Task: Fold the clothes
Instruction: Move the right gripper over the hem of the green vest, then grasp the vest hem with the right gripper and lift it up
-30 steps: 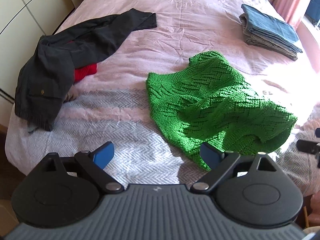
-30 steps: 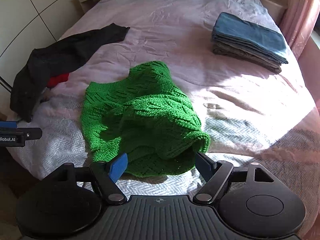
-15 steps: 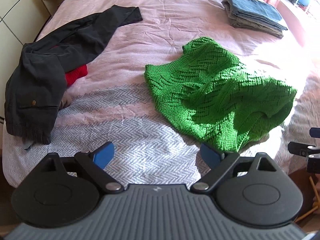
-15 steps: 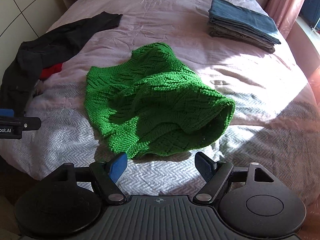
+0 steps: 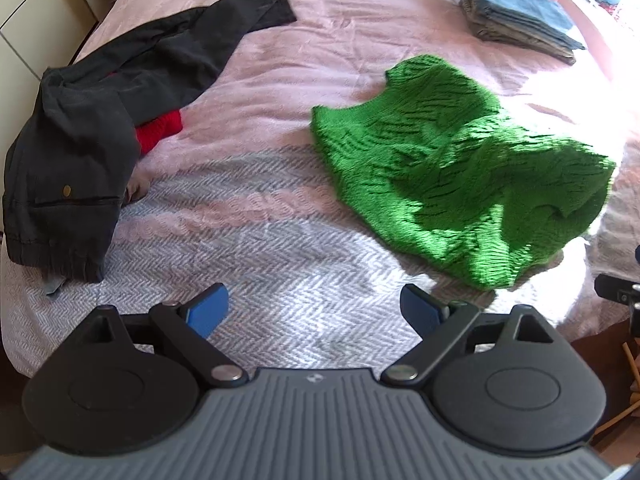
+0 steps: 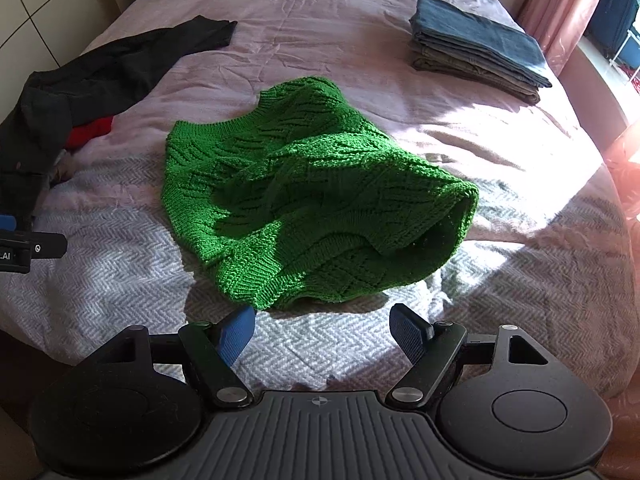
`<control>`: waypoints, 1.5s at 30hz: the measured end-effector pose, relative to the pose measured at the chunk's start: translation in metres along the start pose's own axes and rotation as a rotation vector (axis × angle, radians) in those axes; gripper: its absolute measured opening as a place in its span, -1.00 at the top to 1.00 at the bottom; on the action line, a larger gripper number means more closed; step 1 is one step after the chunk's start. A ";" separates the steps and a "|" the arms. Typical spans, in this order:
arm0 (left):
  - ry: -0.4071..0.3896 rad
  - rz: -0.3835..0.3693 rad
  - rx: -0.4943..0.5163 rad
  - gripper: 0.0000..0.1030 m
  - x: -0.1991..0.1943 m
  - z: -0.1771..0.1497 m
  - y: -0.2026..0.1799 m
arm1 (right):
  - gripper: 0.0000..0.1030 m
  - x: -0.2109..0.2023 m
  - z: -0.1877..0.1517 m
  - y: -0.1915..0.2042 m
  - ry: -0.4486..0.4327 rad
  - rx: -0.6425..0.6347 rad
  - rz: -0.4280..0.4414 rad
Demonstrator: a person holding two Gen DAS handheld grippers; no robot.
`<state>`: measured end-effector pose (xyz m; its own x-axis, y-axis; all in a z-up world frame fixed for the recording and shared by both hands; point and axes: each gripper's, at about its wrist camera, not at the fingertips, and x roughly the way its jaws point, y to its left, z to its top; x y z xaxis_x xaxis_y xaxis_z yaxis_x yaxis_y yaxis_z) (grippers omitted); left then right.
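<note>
A crumpled green knit sweater (image 5: 460, 176) (image 6: 308, 208) lies on the bed, its ribbed hem nearest me. My left gripper (image 5: 316, 308) hovers open over the grey herringbone blanket (image 5: 260, 280), down and left of the sweater, nothing between its blue pads. My right gripper (image 6: 322, 330) is open too, just short of the sweater's near hem, with only blanket between the fingertips. Each gripper shows at the edge of the other's view.
A dark jacket (image 5: 96, 120) (image 6: 80, 88) sprawls at the left over a red garment (image 5: 158, 134). A folded stack of blue and grey clothes (image 5: 516, 28) (image 6: 476, 52) sits at the far right. Pink sheet (image 6: 320, 32) covers the far bed; the bed edge lies close below.
Both grippers have moved along the bed and sunk a little; the sweater now sits higher and farther right in the left view, more central in the right view. The jaws have kept their spread.
</note>
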<state>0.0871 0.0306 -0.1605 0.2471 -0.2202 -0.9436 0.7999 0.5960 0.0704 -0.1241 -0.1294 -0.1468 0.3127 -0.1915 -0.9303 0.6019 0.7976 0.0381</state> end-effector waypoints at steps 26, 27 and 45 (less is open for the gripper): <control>0.097 0.029 -0.114 -0.76 0.070 -0.021 0.015 | 0.22 0.139 -0.042 0.076 -0.064 -0.709 -0.003; 0.093 0.031 -0.116 -0.76 0.069 -0.020 0.014 | 0.69 0.143 -0.042 0.074 -0.065 -0.723 -0.006; -0.053 0.053 -0.090 -0.64 0.048 0.057 -0.045 | 0.89 0.035 0.116 -0.157 -0.349 0.025 0.048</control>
<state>0.0940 -0.0507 -0.1908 0.3187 -0.2257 -0.9206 0.7328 0.6747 0.0882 -0.1221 -0.3273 -0.1432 0.5708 -0.3412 -0.7469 0.5970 0.7969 0.0923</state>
